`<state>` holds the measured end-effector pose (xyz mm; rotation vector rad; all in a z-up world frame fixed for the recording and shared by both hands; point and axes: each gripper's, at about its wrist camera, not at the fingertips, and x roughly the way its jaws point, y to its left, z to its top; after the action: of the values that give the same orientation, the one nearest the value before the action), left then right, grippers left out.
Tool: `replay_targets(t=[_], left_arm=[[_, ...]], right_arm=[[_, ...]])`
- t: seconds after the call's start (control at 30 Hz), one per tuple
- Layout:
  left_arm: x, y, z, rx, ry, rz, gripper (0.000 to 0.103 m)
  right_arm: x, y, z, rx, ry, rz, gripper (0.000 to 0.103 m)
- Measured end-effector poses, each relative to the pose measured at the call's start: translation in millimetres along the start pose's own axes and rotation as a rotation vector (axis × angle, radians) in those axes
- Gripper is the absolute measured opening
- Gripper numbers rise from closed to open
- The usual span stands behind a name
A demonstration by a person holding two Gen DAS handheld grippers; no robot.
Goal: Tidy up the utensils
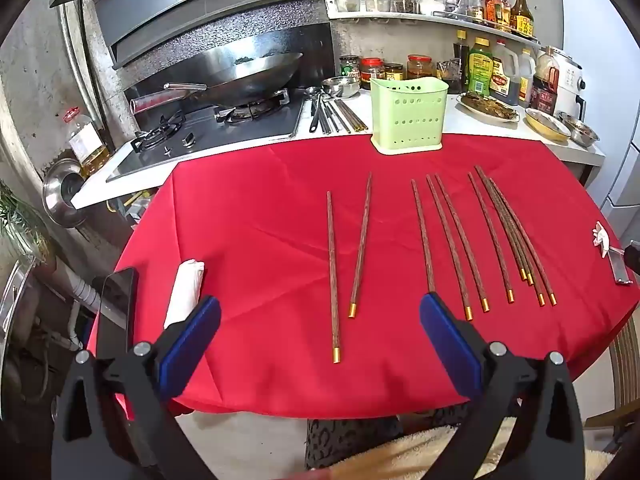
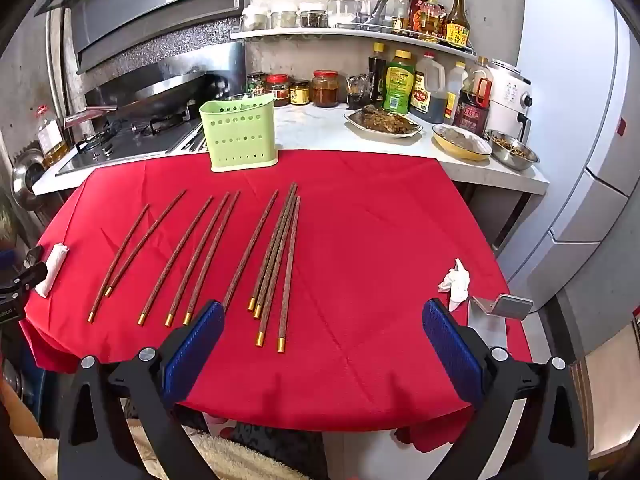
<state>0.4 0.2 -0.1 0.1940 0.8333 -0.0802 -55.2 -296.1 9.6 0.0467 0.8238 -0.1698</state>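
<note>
Several dark wooden chopsticks with gold tips lie spread on a red cloth (image 1: 260, 220) over the table: a loose pair (image 1: 332, 272) on the left, more (image 1: 456, 240) in the middle and a bunch (image 1: 512, 232) on the right. A pale green perforated utensil holder (image 1: 408, 116) stands upright at the cloth's far edge. My left gripper (image 1: 320, 308) hangs open above the near edge, nothing between its blue pads. In the right wrist view the chopsticks (image 2: 276, 256) and the holder (image 2: 240, 136) sit left of centre. My right gripper (image 2: 323, 316) is open and holds nothing.
A rolled white cloth (image 1: 184, 292) and a dark phone (image 1: 118, 304) lie at the cloth's left edge. A crumpled tissue (image 2: 456, 284) and a metal bracket (image 2: 500, 308) lie at the right. Behind are a stove with a wok (image 1: 248, 76), jars, bottles and dishes of food (image 2: 384, 122).
</note>
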Motion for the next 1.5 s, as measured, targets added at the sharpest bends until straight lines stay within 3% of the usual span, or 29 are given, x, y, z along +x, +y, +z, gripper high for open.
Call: replay_targets(t=[1.5], left_arm=[[-3,1,5,0.001,-0.013,0.004,0.097]], right_arm=[[0,-5,0,0.012,-0.007,0.013,0.097]])
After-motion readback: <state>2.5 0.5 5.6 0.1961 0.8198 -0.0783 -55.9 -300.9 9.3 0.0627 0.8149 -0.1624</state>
